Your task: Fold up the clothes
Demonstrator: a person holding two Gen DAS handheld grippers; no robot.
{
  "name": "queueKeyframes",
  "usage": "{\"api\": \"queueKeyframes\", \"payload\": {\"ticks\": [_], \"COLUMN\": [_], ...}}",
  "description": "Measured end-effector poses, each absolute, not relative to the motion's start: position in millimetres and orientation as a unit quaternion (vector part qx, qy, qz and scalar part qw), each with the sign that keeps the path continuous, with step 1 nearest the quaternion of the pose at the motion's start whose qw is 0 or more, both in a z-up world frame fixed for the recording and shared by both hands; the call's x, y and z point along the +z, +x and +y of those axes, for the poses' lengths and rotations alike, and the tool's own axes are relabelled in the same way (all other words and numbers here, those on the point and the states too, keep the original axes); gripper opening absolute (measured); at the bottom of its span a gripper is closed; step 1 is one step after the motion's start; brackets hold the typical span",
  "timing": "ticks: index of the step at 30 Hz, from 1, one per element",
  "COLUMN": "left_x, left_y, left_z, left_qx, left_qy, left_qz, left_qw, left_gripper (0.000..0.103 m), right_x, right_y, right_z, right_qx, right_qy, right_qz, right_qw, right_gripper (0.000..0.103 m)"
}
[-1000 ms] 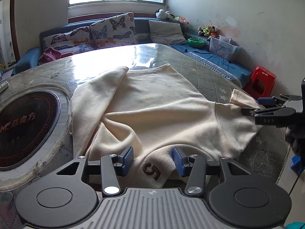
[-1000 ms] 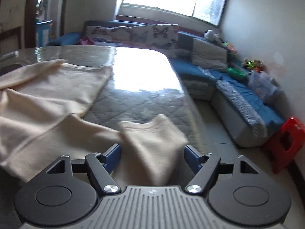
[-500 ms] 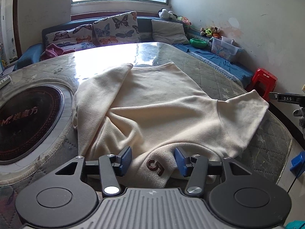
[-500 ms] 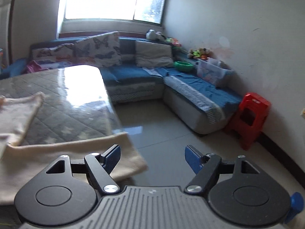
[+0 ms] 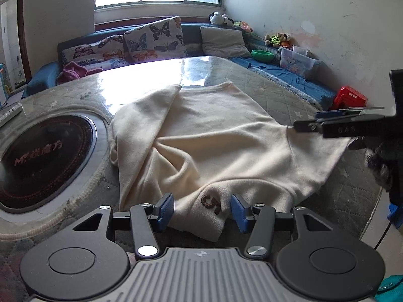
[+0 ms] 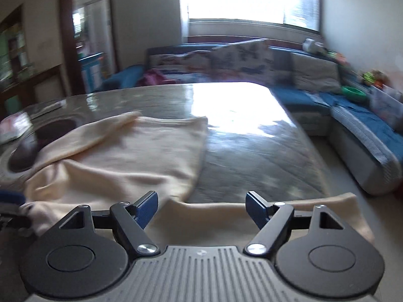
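The cream sweater (image 5: 216, 136) lies spread on the quilted table (image 5: 282, 95), its collar end at the near edge and its hem toward the far side. My left gripper (image 5: 202, 209) sits low at the near edge, jaws parted on either side of the collar patch with the brown mark (image 5: 211, 202); the blue pads (image 5: 166, 207) stand clear of the cloth, so nothing is grasped. The left sleeve (image 5: 148, 115) is folded inward over the body. The right sleeve (image 6: 289, 216) extends toward the right edge of the table. My right gripper (image 6: 201, 209) is released, jaws wide, positioned over this sleeve with both pads off the fabric; this view is blurred. In the left view, the right gripper (image 5: 335, 120) appears side-on above the sleeve end. A dark round cooktop (image 5: 42, 156) is set into the table left of the sweater. A sofa (image 5: 289, 75) runs along the far and right walls.
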State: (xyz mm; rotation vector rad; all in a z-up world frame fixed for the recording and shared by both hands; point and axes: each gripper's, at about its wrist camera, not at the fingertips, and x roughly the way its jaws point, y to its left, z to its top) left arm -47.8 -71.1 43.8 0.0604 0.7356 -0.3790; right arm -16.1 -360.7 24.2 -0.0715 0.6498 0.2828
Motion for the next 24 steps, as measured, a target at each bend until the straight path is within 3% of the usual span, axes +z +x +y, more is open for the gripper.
{"api": "queueKeyframes", "payload": {"ticks": [11, 24], "left_x": [70.5, 24.5], "left_y": [26.6, 136.3], "left_z": [-79.9, -141.7], "left_qx": [-0.136, -0.126], "left_qy": [0.059, 0.145], "left_qz": [0.306, 0.319], "left_qw": [0.941, 0.928], "left_gripper": [0.052, 0.044], "right_x": [5.4, -5.8], "right_y": [-11.5, -17.0], "right_z": [-302.1, -305.7], "right_qx": [0.214, 0.226], "right_qy": [-0.09, -0.091], "right_qz": [0.326, 0.32], "right_qw": [0.916, 0.916], "right_gripper": [0.079, 0.086]}}
